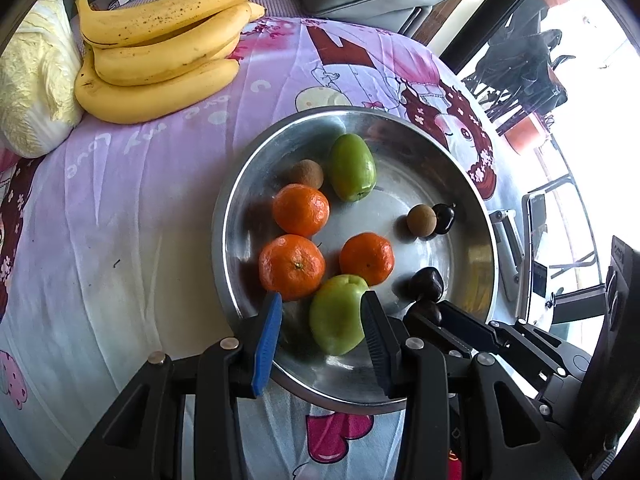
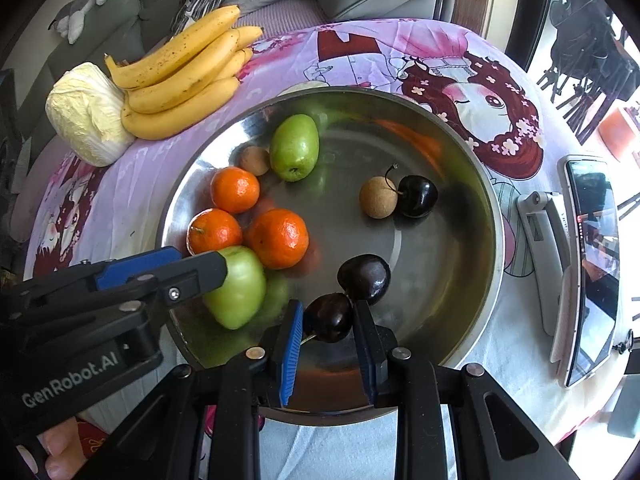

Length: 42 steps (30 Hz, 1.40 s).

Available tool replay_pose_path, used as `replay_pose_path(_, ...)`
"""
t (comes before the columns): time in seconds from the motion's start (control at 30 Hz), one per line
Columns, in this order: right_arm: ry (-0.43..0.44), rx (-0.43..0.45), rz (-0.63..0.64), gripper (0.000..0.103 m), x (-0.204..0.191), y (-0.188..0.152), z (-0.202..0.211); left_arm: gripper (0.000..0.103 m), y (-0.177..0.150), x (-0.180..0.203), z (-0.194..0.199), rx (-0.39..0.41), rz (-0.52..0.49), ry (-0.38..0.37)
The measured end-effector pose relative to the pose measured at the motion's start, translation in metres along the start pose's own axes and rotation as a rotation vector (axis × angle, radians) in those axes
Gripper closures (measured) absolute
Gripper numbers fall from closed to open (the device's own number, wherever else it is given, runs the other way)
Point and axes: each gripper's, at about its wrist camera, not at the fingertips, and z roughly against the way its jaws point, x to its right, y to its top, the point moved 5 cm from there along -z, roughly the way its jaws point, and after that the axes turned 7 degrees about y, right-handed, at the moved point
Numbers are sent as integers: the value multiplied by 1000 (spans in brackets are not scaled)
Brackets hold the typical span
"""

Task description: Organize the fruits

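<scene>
A steel basin [image 1: 240, 208] [image 2: 460, 280] on the pink printed cloth holds three tangerines [image 1: 292, 266], two green fruits, two brown longans [image 2: 378, 197] and dark cherries [image 2: 364, 278]. My left gripper [image 1: 323, 296] [image 2: 202, 258] stands open over the near green fruit [image 1: 338, 316] [image 2: 240, 292]. Its black finger is at the fruit's side, and a gap shows on the blue pad's side. My right gripper [image 2: 328, 306] [image 1: 432, 312] is shut on a dark cherry [image 2: 328, 318] just above the basin's near wall.
A bunch of bananas [image 1: 160, 40] [image 2: 180, 92] and a pale cabbage [image 1: 36, 76] [image 2: 86, 120] lie on the cloth behind the basin on the left. A phone on a stand [image 2: 592, 264] stands to its right. Sofa cushions are beyond the table.
</scene>
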Motion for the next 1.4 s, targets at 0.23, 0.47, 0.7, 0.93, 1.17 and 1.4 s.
replay_pose_path(0.23,0,6,-7,70,0,1,3,61,2,-8,12,30,20,12)
replay_pose_path(0.47,-1,32,11,42,-8,4,11,49,0,-36,25,78,79,94)
replay_pose_path(0.7,-3,40,52,24,-22,3,8,32,-14,-80,29,100,160,194)
replay_pose_path(0.93,-17,37,84,17,-34,6,4,24,-28,-117,24,72,236,263)
replay_pose_path(1.17,-31,34,109,15,-44,10,0,16,-36,-129,19,65,261,273)
replay_pose_path(1.4,-40,32,130,3,-50,3,-1,9,-50,-128,21,59,261,285)
